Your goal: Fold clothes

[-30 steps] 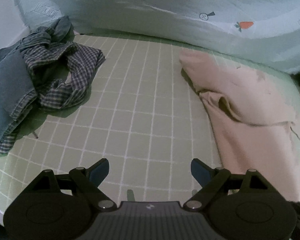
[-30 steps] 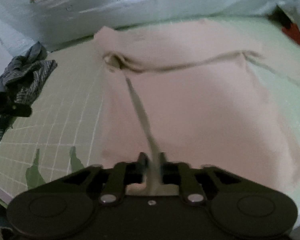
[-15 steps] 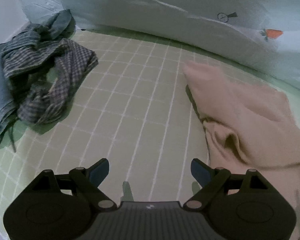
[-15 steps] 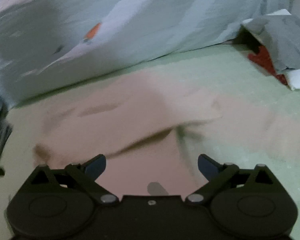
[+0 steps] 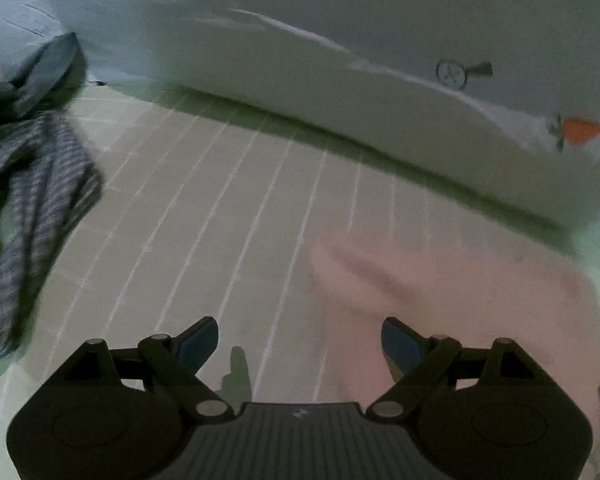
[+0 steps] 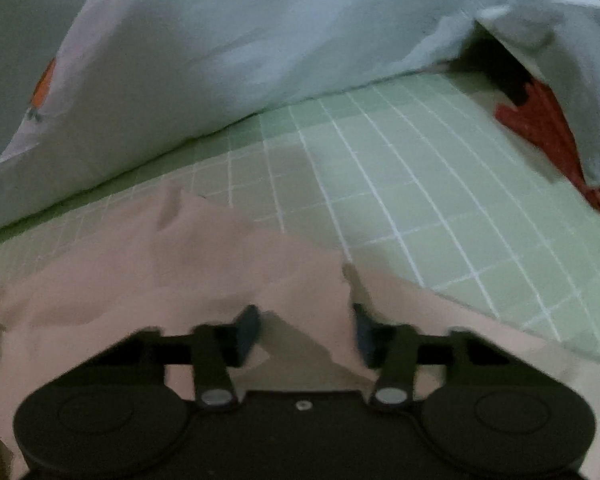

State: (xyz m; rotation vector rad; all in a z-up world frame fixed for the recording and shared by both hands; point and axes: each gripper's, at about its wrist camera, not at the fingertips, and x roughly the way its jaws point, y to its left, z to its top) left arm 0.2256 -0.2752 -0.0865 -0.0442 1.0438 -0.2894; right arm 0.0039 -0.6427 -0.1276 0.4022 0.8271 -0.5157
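Note:
A pink garment point(image 5: 452, 300) lies flat on the green checked sheet point(image 5: 228, 216), at the lower right of the left wrist view. My left gripper point(image 5: 300, 344) is open and empty, low over the sheet at the garment's left edge. In the right wrist view the same pink garment point(image 6: 148, 280) fills the lower half. My right gripper point(image 6: 306, 330) is open, with a raised fold of the pink cloth standing between its fingers and the right fingertip point(image 6: 364, 336) against the cloth edge.
A crumpled plaid shirt with blue denim point(image 5: 32, 184) lies at the left. A pale blue duvet with carrot print point(image 5: 340, 60) runs along the far side, also in the right wrist view point(image 6: 220, 60). A red item point(image 6: 548, 136) lies at the far right.
My right gripper let go of the pink cloth it was pinching and opened, then moved right along the garment. My left gripper moved forward and right, toward the garment's near edge.

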